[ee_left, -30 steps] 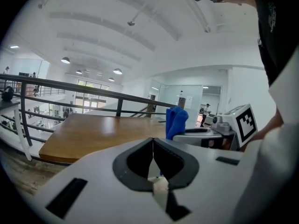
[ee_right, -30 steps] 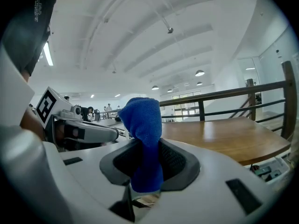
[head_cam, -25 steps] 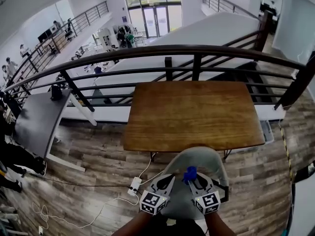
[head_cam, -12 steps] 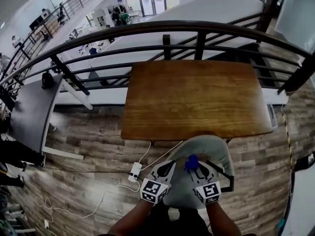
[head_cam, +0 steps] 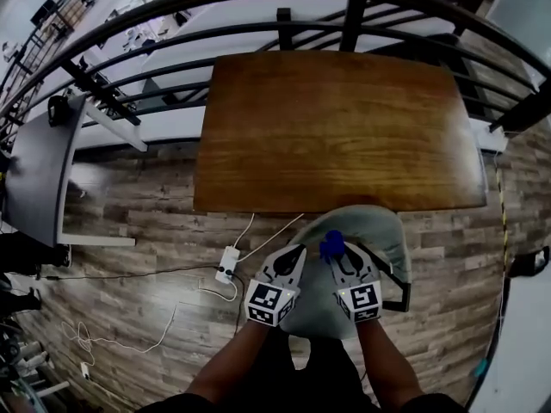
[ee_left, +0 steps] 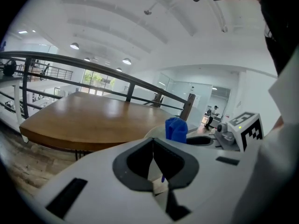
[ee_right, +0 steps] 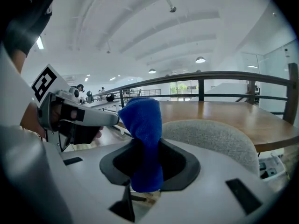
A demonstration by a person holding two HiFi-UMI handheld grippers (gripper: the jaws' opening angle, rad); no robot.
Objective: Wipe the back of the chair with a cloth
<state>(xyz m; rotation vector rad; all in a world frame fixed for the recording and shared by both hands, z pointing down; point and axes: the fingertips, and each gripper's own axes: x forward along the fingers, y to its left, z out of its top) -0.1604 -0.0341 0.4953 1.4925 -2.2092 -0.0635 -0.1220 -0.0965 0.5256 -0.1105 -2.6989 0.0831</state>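
A grey upholstered chair (head_cam: 379,235) stands tucked against the near edge of the wooden table (head_cam: 336,132); its rounded back (ee_right: 212,136) rises just ahead of my right jaws. A blue cloth (ee_right: 144,139) stands up folded in my right gripper (head_cam: 337,255), which is shut on it, just over the chair's back. The cloth (ee_left: 176,129) also shows in the left gripper view. My left gripper (head_cam: 288,265) hovers beside the right one, to the left of the chair, shut with nothing in it.
A dark metal railing (head_cam: 284,7) curves behind the table. A white power strip (head_cam: 226,265) and cables lie on the wood-plank floor at the left. A grey desk (head_cam: 34,179) stands at the far left.
The head view has tipped further down and closer; table and chair have slid up and grown in the frame. Both grippers keep their place over the chair, the cloth still held.
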